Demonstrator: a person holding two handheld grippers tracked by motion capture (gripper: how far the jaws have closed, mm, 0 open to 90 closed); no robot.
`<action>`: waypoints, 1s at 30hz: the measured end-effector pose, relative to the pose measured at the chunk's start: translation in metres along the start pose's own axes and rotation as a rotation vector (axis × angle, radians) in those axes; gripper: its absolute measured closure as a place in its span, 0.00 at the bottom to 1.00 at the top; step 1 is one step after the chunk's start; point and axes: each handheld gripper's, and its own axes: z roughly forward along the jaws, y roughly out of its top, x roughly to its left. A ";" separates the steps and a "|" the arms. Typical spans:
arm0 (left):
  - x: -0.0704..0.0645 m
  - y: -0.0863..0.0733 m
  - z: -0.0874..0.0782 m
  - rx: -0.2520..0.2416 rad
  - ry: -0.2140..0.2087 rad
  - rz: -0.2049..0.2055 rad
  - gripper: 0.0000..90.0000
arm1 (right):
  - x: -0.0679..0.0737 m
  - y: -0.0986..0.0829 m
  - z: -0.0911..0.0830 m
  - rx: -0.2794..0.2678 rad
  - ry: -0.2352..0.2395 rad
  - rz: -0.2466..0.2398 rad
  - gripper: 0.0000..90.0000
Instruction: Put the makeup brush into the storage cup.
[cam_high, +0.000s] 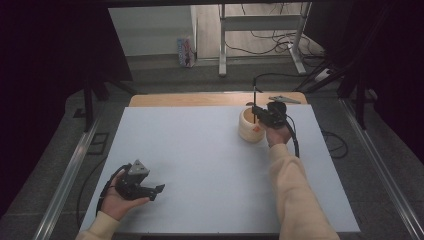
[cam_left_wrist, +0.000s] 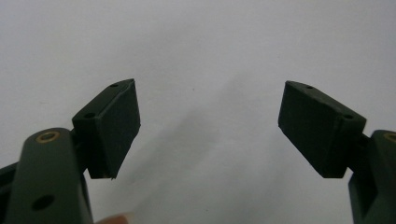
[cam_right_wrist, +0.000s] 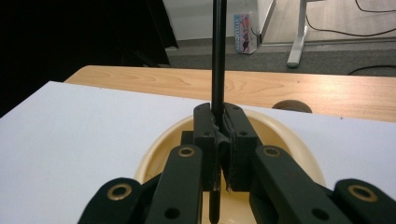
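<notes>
At the table's two o'clock, the right gripper (cam_high: 261, 113) pinches a thin black rod (cam_right_wrist: 217, 56) upright over a cream-coloured pot (cam_high: 250, 131), its jaws pressed together on the shaft while the lower tip hangs inside the rim. The pot stands on the white table sheet (cam_high: 200, 160), just short of the bare wooden strip (cam_right_wrist: 280, 88) at twelve o'clock. At seven o'clock the left gripper (cam_high: 152, 191) rests idle in the person's hand, its jaws spread wide with nothing between them, well apart from the work. The risks, as they appear: the grip is a narrow one on a smooth, slim shaft, so the rod may slip or swing out of true; a tilted rod could knock the pot's rim and tip or shove the pot, which nothing steadies. A small orange mark on the pot's near wall is too small to read. A printed carton (cam_high: 185, 51) on the floor at twelve o'clock carries lettering, but none is legible.
</notes>
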 end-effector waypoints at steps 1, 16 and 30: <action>0.000 0.000 0.000 0.000 0.000 0.000 0.24 | 0.000 -0.001 0.000 0.004 -0.002 -0.002 0.95; 0.000 0.000 0.000 0.002 0.000 0.001 0.24 | 0.006 0.004 -0.008 -0.057 -0.004 -0.015 0.53; 0.000 0.001 -0.001 0.000 0.005 0.001 0.24 | 0.009 0.010 -0.030 -0.032 0.073 -0.031 0.34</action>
